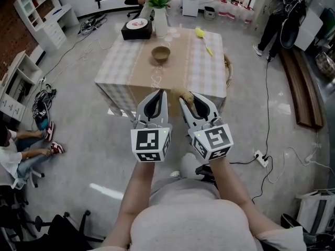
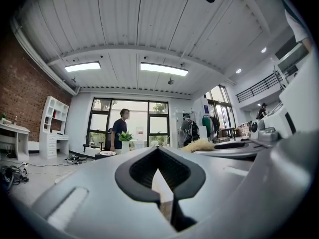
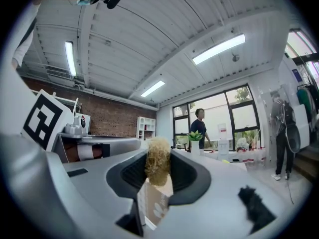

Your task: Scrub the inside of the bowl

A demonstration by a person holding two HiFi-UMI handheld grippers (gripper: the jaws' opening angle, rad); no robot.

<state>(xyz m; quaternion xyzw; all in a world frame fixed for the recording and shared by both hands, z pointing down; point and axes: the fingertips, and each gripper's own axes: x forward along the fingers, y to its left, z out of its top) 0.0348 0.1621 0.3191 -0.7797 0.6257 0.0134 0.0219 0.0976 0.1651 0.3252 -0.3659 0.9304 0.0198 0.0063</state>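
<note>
The left gripper (image 1: pixel 158 94) and right gripper (image 1: pixel 191 99) are level and side by side over the floor; the left jaws are together on nothing, and the right jaws are clamped on a tan scrubber (image 3: pixel 158 167). Ahead, the table (image 1: pixel 125 82) carries the bowl (image 1: pixel 160 53), upright near its middle on a brown runner (image 1: pixel 172 75), with the near edge between bowl and jaws. Behind the bowl stand a potted plant (image 1: pixel 160 14) and a black box (image 1: pixel 137 31) bearing a plate; a cable (image 1: pixel 267 103) crosses the floor at right.
</note>
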